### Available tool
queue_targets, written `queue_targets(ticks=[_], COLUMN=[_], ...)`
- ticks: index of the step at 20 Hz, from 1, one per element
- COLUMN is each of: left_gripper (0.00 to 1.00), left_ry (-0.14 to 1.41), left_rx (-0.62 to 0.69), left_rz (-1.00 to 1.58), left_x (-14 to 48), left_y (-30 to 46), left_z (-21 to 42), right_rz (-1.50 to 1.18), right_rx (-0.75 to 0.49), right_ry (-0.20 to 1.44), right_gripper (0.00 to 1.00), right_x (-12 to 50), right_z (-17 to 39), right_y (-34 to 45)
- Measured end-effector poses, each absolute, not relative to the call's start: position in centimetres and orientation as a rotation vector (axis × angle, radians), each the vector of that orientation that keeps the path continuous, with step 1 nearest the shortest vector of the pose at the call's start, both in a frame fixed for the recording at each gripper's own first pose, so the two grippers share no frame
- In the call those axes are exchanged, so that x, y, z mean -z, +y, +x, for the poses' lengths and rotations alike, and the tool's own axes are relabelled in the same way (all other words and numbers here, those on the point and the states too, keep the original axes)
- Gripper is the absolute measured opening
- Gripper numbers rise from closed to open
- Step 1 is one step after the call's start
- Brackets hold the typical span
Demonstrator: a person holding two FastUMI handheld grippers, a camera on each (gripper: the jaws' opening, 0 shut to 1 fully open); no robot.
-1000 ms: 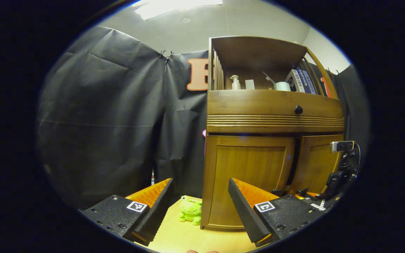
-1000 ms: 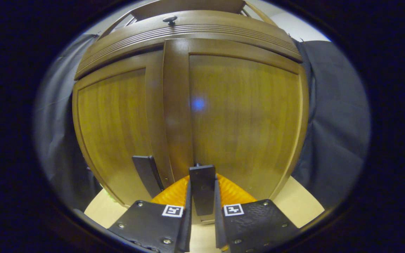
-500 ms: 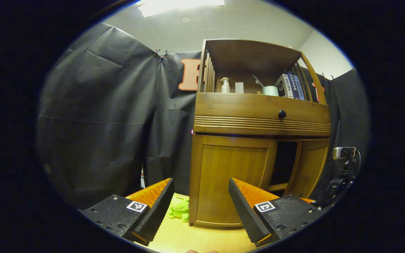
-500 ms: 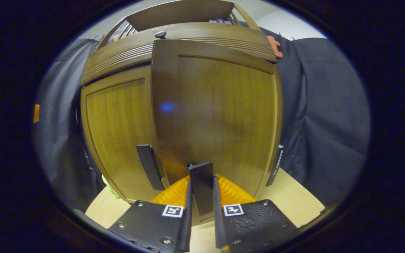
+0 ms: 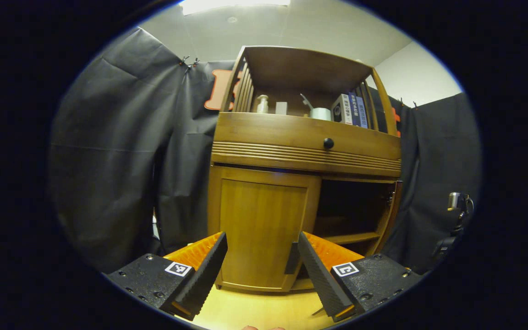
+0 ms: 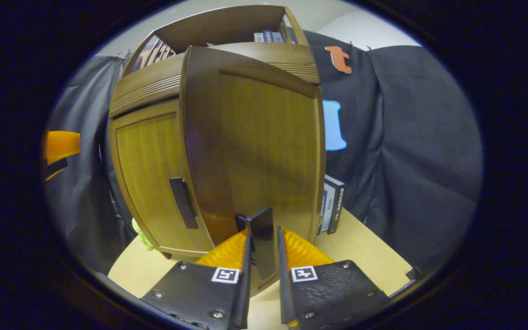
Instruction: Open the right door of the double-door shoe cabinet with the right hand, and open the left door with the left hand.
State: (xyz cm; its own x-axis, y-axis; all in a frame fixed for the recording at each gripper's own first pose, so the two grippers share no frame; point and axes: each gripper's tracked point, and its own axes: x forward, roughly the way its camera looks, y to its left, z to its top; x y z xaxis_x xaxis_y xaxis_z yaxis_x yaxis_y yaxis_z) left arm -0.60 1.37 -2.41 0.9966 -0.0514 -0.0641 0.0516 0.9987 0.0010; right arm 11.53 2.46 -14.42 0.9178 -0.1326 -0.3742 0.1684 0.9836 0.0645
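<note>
Two tongs are working: right tongs (image 6: 262,256) are clamping the swung-out right wooden door's black handle (image 6: 262,238); left tongs (image 5: 262,266) are hanging released before the closed left wooden door (image 5: 264,229).

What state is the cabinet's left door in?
Shut: the left door sits flush in its frame, while the right bay beside it gapes dark with its shelf exposed.

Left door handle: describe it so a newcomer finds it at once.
Start at the wooden shoe cabinet on the table. Below its drawer, the left door is shut. At that door's inner edge sits the left door handle, a flat dark upright bar, free, unlike the one between the right tongs.
</note>
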Motion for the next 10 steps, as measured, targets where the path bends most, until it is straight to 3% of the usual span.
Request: queue_targets(ticks=[10], left_gripper=[0.96], left_ry=[0.117], left_rx=[0.184], left_rz=[-0.016], left_x=[4.8], left_y=[-5.0], left_z=[-0.5], right_rz=[0.122], right_rx=[0.187], right_ry=[0.379], right_gripper=[0.27], right_x=[13.8], right_z=[9.4], right_y=[-0.6])
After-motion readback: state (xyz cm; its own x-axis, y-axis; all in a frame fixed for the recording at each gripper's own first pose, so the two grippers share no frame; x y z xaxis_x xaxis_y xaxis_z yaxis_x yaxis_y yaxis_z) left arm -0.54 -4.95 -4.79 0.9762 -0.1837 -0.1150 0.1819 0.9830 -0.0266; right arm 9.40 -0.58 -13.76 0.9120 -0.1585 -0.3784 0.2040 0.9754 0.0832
